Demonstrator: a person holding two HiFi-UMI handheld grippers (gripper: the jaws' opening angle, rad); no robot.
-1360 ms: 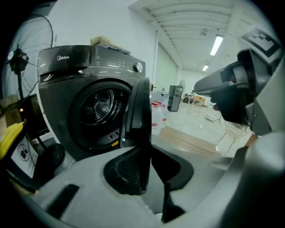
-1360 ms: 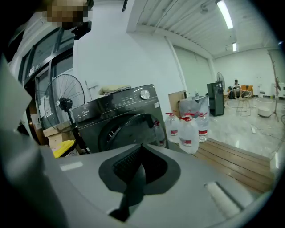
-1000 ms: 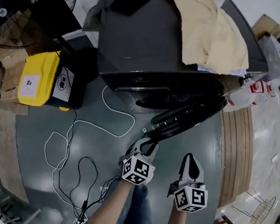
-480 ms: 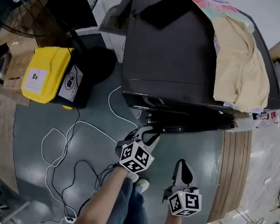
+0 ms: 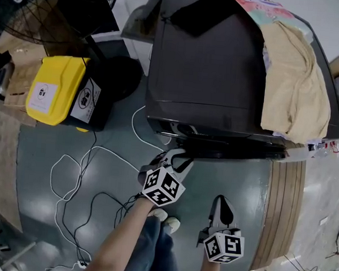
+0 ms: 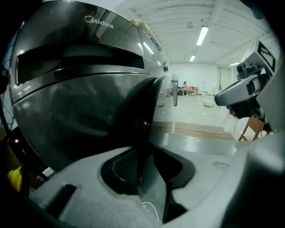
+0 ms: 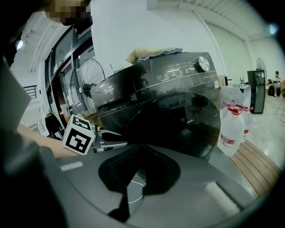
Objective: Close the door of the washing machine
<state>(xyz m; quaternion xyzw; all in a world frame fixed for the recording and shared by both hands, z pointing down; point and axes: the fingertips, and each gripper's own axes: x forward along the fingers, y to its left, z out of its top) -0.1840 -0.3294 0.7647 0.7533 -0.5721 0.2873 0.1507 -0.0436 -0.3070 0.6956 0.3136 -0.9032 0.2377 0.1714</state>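
Grey floor (image 5: pixel 39 144), washing machine (image 5: pixel 211 65), left gripper (image 5: pixel 179 157) at door edge (image 5: pixel 233 150)

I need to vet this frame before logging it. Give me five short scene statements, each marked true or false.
A beige cloth lies on top of the washing machine. True.
The yellow case sits right of the machine in the head view. False: it sits left.
The door stands wide open. False: it lies against the machine's front, or nearly.
A white cable lies on the floor. True.
The right claw is nearer the machine than the left claw. False: the left is nearer.
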